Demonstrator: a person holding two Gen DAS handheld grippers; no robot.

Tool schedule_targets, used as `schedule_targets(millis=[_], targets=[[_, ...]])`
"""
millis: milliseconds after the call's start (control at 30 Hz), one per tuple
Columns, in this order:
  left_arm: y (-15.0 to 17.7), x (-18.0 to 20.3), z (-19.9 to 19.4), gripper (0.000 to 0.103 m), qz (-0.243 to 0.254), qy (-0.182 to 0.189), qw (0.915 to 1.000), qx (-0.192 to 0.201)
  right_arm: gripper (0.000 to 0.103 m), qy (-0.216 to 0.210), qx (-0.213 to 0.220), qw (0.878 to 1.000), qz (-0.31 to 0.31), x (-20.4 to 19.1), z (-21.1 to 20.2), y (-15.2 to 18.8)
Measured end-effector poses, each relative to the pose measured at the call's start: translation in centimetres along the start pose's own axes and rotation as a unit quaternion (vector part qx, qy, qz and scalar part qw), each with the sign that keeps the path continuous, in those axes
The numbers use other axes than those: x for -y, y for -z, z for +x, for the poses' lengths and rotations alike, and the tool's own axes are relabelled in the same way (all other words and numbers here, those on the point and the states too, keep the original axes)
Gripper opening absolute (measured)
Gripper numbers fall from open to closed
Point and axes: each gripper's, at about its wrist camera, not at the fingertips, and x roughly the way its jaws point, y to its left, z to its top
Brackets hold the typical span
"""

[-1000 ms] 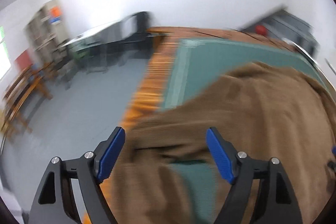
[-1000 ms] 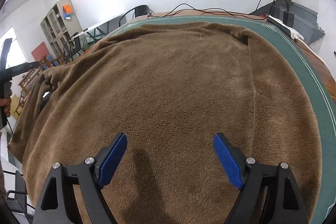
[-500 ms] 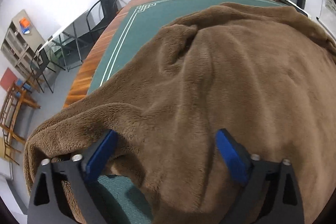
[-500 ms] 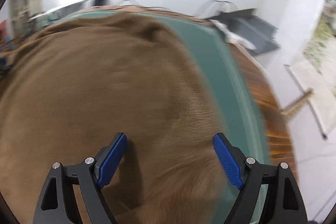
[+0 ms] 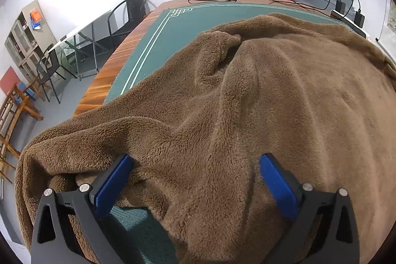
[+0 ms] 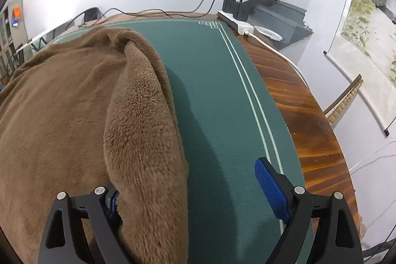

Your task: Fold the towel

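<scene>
Brown towel [image 5: 259, 115] lay rumpled on green mat [image 5: 188, 24] over wooden table [image 6: 304, 100]. Left gripper [image 5: 195, 180] sat low at towel's near left corner, fingers apart, fabric bunched between. Right gripper [image 6: 188, 187] straddled towel's raised right edge, fingers spread wide, nothing clamped.

A: Towel [image 5: 247, 103] is thick brown fleece, fuzzy and matt. Mat [image 6: 217, 96]?
B: Green, fine woven texture, matt. Table [image 6: 304, 110] is glossy varnished wood; pads [image 5: 277, 185] ribbed blue plastic.
</scene>
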Motion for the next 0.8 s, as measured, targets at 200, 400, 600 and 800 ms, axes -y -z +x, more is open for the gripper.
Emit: schedule_targets(millis=[200,400,600,800], targets=[[-0.2,0.2,-0.1,0.103,0.004,-0.006,1.0,-0.006,0.091,-0.049,0.076,0.996,-0.004,0.1,-7.2,3.0],[-0.1,2.0,-2.6,0.103,0.044,-0.018,0.9989,-0.004,0.091,-0.055,0.144,0.988,-0.007,1.4,-14.9,9.1],[1.1,4.5,-7.3,0.103,0.102,-0.018,0.9942,0.03,0.091,-0.068,0.174,0.982,-0.026,1.5,-20.4,15.3],[2.5,6.2,-10.6,0.103,0.133,-0.003,0.9902,0.041,0.069,-0.098,0.148,0.976,-0.129,-2.3,-23.3,19.6]])
